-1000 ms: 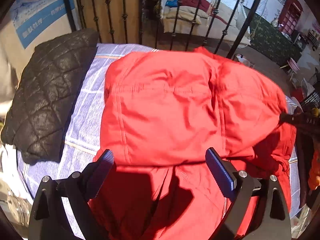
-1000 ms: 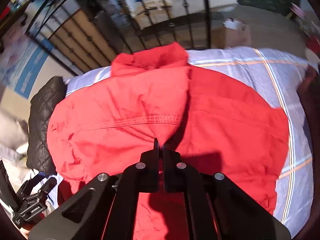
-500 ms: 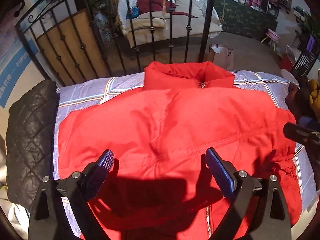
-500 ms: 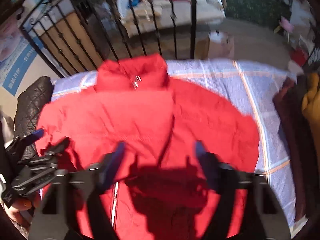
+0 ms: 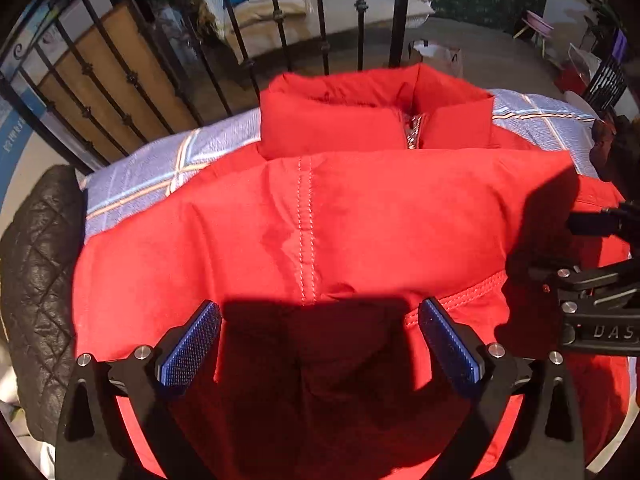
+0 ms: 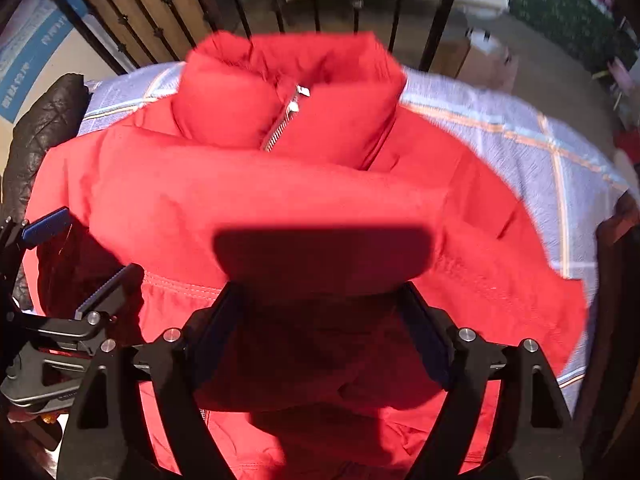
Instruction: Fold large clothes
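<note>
Lying flat on the checked lilac sheet (image 5: 168,168), one red puffer jacket (image 5: 360,216) fills most of the bed, collar (image 5: 372,120) toward the black iron railing (image 5: 280,32), zipper (image 6: 284,120) partly done up at the neck. A padded fold lies across the chest just below the collar. One black quilted cushion (image 5: 36,280) sits at the left edge of the bed, touching the sheet, just beside the jacket's shoulder. No container in sight here.

Two grippers, both pointing steeply down at the jacket's lower half. Left gripper (image 5: 320,340): jaws wide, having just opened further, blue pads (image 5: 188,348) clear of the cloth, nothing between them but the jacket surface below. Right gripper (image 6: 320,340): jaws wide too, recently sprung apart from a closed pinch; whether its pads touch the fabric I cannot tell, they are in shadow. Each gripper shows at the edge of the other's view, side by side over the hem end.
</note>
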